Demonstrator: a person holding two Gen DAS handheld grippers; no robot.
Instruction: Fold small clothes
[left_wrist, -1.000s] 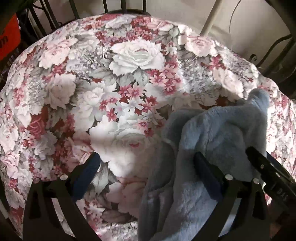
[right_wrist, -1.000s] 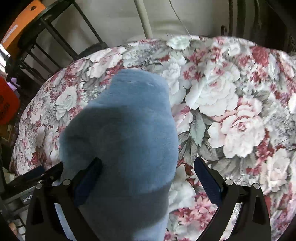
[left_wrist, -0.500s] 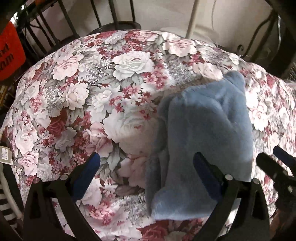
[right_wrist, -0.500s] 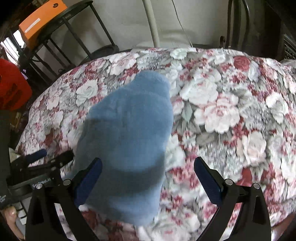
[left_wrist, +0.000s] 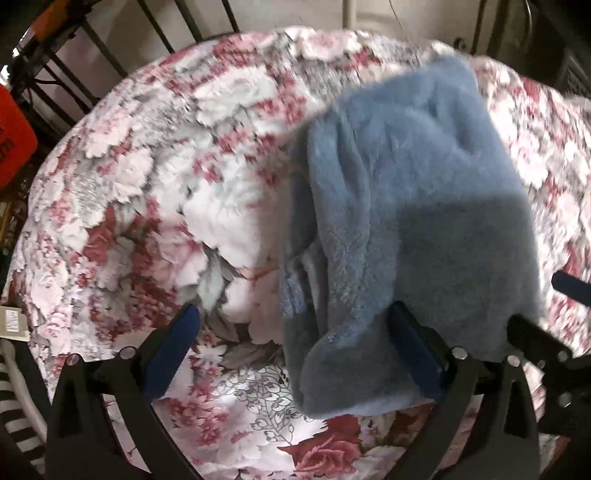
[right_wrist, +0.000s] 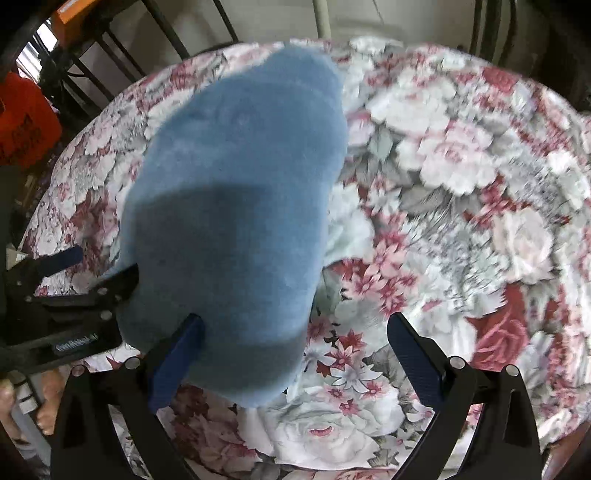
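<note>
While both sets of blue-padded fingers stand wide apart, neither hand-held gripper holds anything. Left hand-held gripper (left_wrist: 293, 341): jaws spread, right finger pad (left_wrist: 415, 352) touching or overlapping the near edge of the fluffy pale-blue folded garment (left_wrist: 410, 221); left pad over bare cloth. Right hand-held gripper (right_wrist: 295, 354): jaws equally spread, left finger pad (right_wrist: 177, 363) against the near left edge of the same garment (right_wrist: 236, 206); right pad over cloth only, well clear.

Garment lies on the round bench covered by a rose-patterned pink and white cloth (left_wrist: 155, 192), folded into a thick oblong, layered edges showing on its left side in the left wrist view. Near half in shadow, far half lit.

Each gripper shows in the other's view, flanking the garment's near end. Bare fingers of a person's hand (right_wrist: 44, 402) visible at lower left of the right wrist view.

Beyond the bench: dark metal rack bars (right_wrist: 122, 48), an orange box (right_wrist: 26, 122), a pale wall. Cloth pattern motion-blurred in both views.
</note>
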